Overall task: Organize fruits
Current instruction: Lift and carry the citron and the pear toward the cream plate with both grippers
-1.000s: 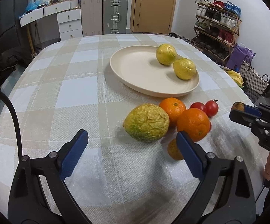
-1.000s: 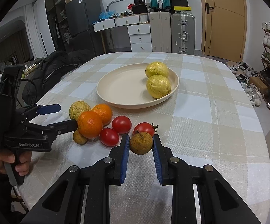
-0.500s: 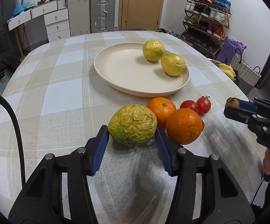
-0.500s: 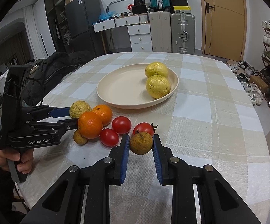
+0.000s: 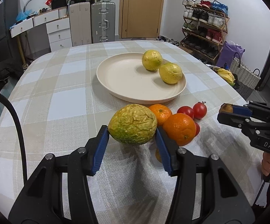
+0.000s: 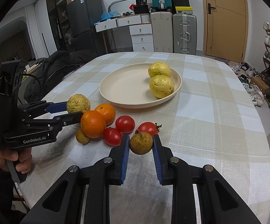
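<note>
While the left gripper is clamping its fingers on the wrinkled yellow-green fruit at lower centre, seemingly bound for the plate above, the right gripper is pinching a small brown fruit just off the tablecloth.

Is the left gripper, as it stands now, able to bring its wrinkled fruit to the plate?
Probably yes. The left gripper is shut on the wrinkled yellow-green fruit, and the bare near-left part of the plate lies beyond it; the oranges sit off to the right.
</note>
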Available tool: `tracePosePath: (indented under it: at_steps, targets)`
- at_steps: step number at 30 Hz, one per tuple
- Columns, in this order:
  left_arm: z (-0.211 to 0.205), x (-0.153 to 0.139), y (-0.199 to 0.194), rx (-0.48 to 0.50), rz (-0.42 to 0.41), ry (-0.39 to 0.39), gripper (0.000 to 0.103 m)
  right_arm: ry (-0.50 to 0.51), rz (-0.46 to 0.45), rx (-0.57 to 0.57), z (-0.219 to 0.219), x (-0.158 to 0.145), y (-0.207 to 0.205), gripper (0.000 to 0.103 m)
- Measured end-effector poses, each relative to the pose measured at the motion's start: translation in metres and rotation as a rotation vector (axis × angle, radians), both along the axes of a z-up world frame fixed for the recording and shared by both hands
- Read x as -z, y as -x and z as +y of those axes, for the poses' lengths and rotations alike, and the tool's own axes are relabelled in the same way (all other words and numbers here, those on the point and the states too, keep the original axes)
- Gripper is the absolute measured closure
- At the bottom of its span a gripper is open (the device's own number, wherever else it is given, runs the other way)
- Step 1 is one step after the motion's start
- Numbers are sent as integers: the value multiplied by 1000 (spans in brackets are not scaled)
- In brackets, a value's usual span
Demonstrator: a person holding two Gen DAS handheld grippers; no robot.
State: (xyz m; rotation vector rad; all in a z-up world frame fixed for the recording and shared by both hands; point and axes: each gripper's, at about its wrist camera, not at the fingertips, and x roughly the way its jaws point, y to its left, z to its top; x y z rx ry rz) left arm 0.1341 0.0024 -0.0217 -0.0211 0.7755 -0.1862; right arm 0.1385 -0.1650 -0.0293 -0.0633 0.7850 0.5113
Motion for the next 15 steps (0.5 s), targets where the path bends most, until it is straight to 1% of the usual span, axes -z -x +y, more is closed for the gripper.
tracePosePath:
  at_steps: [15]
  targets:
    - [14,-25,11,-39,-86,47,55,-14,-19,-1,2,-3,2,78]
